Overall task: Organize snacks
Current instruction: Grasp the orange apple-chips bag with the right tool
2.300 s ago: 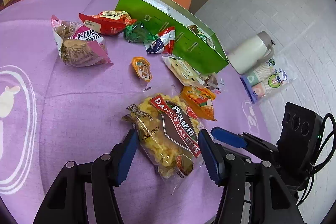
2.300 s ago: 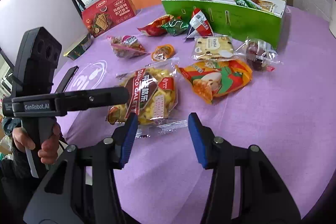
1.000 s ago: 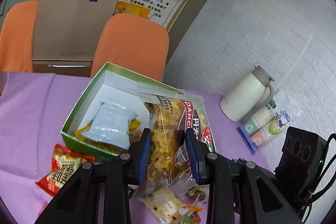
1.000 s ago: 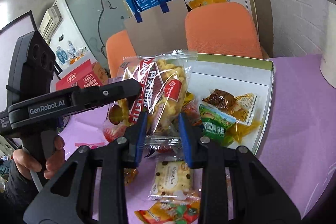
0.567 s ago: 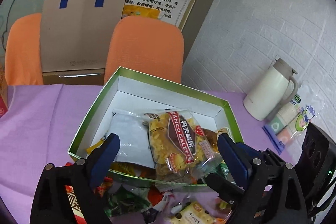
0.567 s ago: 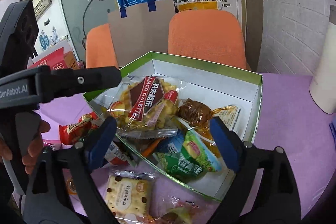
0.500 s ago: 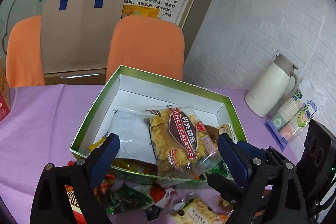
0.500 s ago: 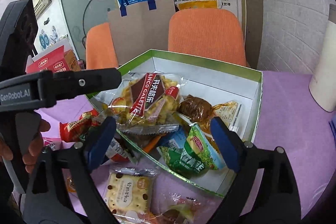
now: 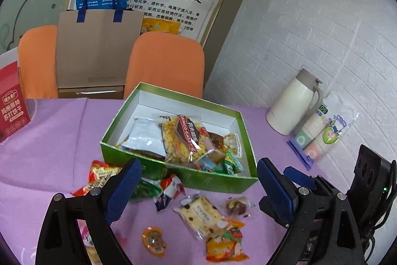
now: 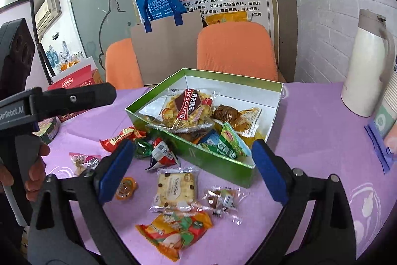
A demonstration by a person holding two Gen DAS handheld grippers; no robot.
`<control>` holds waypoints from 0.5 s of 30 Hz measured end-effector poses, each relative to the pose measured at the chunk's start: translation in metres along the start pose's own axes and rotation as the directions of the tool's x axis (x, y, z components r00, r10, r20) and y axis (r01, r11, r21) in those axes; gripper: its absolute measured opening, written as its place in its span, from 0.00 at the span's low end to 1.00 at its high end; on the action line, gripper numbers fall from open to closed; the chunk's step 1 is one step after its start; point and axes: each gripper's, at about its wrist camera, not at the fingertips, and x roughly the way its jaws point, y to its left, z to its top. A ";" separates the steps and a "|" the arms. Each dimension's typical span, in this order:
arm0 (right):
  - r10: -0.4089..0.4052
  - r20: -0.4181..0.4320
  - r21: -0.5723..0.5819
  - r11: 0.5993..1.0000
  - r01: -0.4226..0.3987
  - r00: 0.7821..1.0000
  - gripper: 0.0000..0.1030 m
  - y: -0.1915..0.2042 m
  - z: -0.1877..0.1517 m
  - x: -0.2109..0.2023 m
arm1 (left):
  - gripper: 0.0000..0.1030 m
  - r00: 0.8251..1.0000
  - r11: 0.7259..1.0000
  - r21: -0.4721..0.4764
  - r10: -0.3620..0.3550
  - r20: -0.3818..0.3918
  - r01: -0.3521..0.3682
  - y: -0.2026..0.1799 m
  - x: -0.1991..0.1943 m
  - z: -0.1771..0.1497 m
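A green box (image 9: 218, 181) (image 10: 223, 165) stands on the purple table and holds the yellow Danco Galette bag (image 9: 184, 138) (image 10: 188, 109) among other packets. Loose snacks lie in front of it: a biscuit pack (image 9: 201, 215) (image 10: 176, 186), an orange-green bag (image 9: 225, 245) (image 10: 173, 230), a small jelly cup (image 9: 153, 240) (image 10: 126, 188), a red packet (image 9: 99, 175) (image 10: 119, 137). My left gripper (image 9: 198, 193) hangs open above these snacks, empty. My right gripper (image 10: 191, 173) is open too, holding nothing. A hand (image 10: 34, 173) grips the left tool.
A cream thermos (image 9: 295, 106) (image 10: 367, 66) and a sleeve of paper cups (image 9: 320, 131) stand at the right by the brick wall. A red biscuit carton (image 9: 12, 103) sits at the left. Orange chairs (image 9: 166, 63) and a paper bag (image 9: 96, 51) are behind the table.
Both grippers carried the Danco Galette bag from the table into the green box, let it go and opened wide. Since then they have drawn back and away from the box.
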 end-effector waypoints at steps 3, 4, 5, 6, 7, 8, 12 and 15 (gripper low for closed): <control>-0.010 -0.027 0.015 1.000 0.010 1.000 0.93 0.003 -0.016 -0.010 | 0.93 0.999 0.999 -0.005 -0.038 -0.026 0.038 -0.006 -0.010 -0.022; -0.005 -0.041 0.021 1.000 0.006 0.999 0.93 0.002 -0.024 -0.013 | 0.93 0.998 0.999 -0.002 -0.042 -0.040 0.042 -0.009 -0.011 -0.032; -0.003 -0.055 0.029 1.000 0.004 0.998 0.93 0.002 -0.031 -0.014 | 0.93 0.998 0.999 0.003 -0.042 -0.054 0.043 -0.011 -0.010 -0.039; -0.004 -0.072 0.037 0.999 0.007 0.997 0.93 0.001 -0.039 -0.015 | 0.93 0.996 0.999 0.010 -0.044 -0.073 0.045 -0.013 -0.009 -0.048; -0.005 -0.089 0.048 0.999 0.010 0.996 0.93 0.000 -0.048 -0.016 | 0.93 0.994 0.999 0.016 -0.049 -0.093 0.050 -0.014 -0.006 -0.057; -0.001 -0.105 0.061 0.998 0.008 0.994 0.93 -0.002 -0.058 -0.015 | 0.93 0.992 0.998 0.017 -0.056 -0.114 0.058 -0.015 -0.002 -0.065; 0.058 -0.185 0.146 0.989 -0.031 0.981 0.85 -0.008 -0.084 -0.003 | 0.93 0.979 0.996 -0.020 -0.092 -0.183 0.090 -0.013 0.014 -0.091; 0.122 -0.219 0.210 0.975 -0.075 0.968 0.72 -0.009 -0.093 0.009 | 0.92 0.970 0.993 -0.050 -0.115 -0.212 0.107 -0.012 0.023 -0.101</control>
